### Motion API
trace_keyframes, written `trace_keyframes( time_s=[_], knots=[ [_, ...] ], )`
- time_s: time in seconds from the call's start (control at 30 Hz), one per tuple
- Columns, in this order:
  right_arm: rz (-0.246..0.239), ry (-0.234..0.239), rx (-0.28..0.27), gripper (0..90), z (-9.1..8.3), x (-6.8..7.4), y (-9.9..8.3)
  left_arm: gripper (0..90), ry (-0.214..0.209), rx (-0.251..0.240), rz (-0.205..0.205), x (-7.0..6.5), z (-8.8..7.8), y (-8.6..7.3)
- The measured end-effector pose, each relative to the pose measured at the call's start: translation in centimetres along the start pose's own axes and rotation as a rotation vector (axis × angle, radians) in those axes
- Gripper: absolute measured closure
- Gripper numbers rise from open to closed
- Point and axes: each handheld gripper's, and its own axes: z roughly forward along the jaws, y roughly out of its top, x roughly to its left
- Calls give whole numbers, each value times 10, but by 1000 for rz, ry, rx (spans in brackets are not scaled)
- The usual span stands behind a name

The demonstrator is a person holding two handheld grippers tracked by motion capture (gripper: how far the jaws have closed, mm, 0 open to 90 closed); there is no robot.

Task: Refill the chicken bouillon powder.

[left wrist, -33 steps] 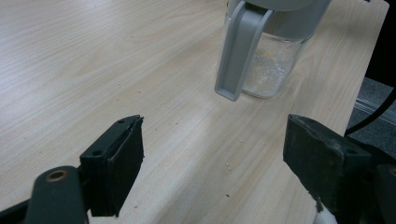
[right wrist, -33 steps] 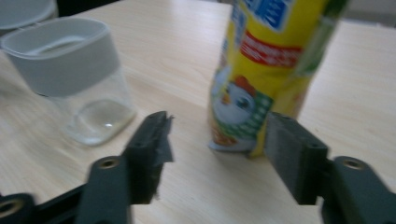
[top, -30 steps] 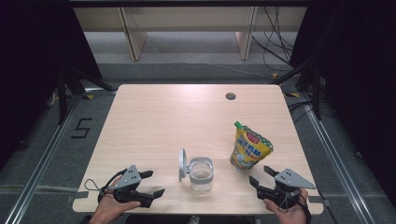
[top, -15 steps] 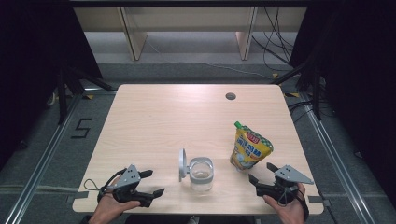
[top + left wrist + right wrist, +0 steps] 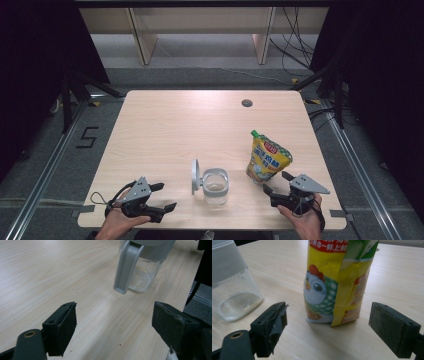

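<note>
A yellow stand-up pouch (image 5: 267, 161) with a green cap and a chicken picture stands upright at the table's front right, and looms close in the right gripper view (image 5: 337, 277). Left of it is a clear glass jar (image 5: 215, 186), its grey flip lid (image 5: 195, 176) raised and a little pale powder on its bottom (image 5: 234, 290). My right gripper (image 5: 276, 182) rests just in front of the pouch; its jaws have just been opening and are open (image 5: 328, 306) with nothing between them. My left gripper (image 5: 166, 195) lies open (image 5: 115, 306) at the front left, pointing at the jar (image 5: 146, 275).
The light wooden table (image 5: 190, 125) has a small round hole (image 5: 246, 103) at the back right. Both hands rest at its front edge. Fine crumbs speckle the wood near the jar. Wooden shelf legs and cables stand beyond the far edge.
My right gripper has shifted slightly in front of the pouch and its jaws have spread wider. The left gripper, the jar and the pouch have kept still.
</note>
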Motion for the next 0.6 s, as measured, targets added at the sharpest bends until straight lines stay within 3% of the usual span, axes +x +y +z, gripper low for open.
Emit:
trace_keyframes(
  time_s=[0.07, 0.13, 0.23, 0.27, 0.3, 0.37, 0.47, 0.5, 0.6],
  knots=[
    [36, 9, -4, 159, 3, 0, 1, 195, -5, 5, 15, 1, 0, 0],
    [34, 16, -17, 159, 6, -2, 1, 195, 2, 8, 18, 2, 0, -1],
    [-11, 26, -53, 158, 11, -6, 2, 195, 5, -2, 8, 1, 0, -2],
    [4, 26, -51, 159, 11, -4, 2, 195, 15, 12, 4, 1, -1, -2],
    [-12, 31, -68, 158, 14, -6, 4, 195, 5, -1, -17, -1, 0, -2],
    [-4, 28, -68, 158, 15, -6, 3, 195, 5, 6, -12, -1, 0, -3],
    [-31, 30, -96, 157, 19, -10, 4, 195, 6, 6, 21, -1, 1, -2],
    [7, 35, -93, 158, 21, -8, 3, 195, 7, 3, 19, -1, 1, -2],
    [-44, 30, -93, 158, 23, -11, 4, 195, 0, 2, 13, 0, 1, -2]
  ],
)
